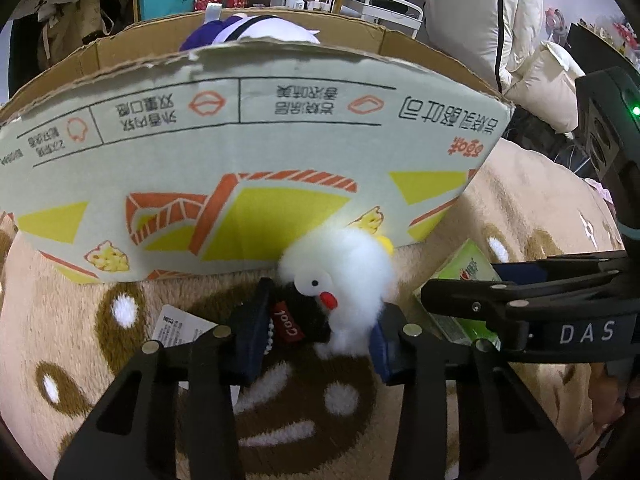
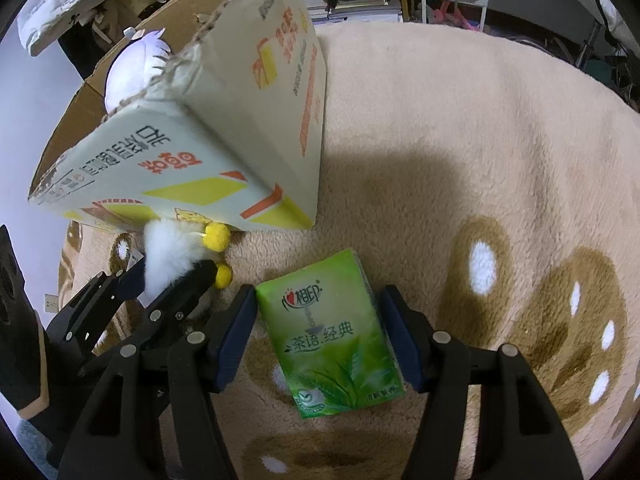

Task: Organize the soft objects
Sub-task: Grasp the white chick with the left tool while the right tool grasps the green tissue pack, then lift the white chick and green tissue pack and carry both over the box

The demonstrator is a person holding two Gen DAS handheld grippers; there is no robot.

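1. The left claw (image 1: 320, 336) is closed around a small white plush bird (image 1: 344, 276); its blue pads (image 1: 250, 332) press the toy's dark scarf and white fluff from both sides. The toy sits low on the brown-patterned fleece blanket (image 1: 100, 360), just in front of the cardboard box (image 1: 240, 128).

2. The right claw (image 2: 318, 336) stands open astride a green tissue pack (image 2: 332, 336) that lies flat on the blanket. Its pads sit just beside the pack's long edges, the left one close, the right one perhaps touching; I judge it has not yet clamped.

3. The step in hand looks like a paired pick-up for the box. For the left side, the grip is mostly on fluff and scarf, so lift slowly and watch that the toy does not slide out.

4. For the right side, close squarely on the pack's middle. It is slick and will squash, so squeeze only until it holds.

5. The box is open at the top, and another white and purple plush (image 1: 256, 30) already shows above its rim. Lift each item clear of the near wall before moving over it, and keep the two claws apart, since they are working close together.
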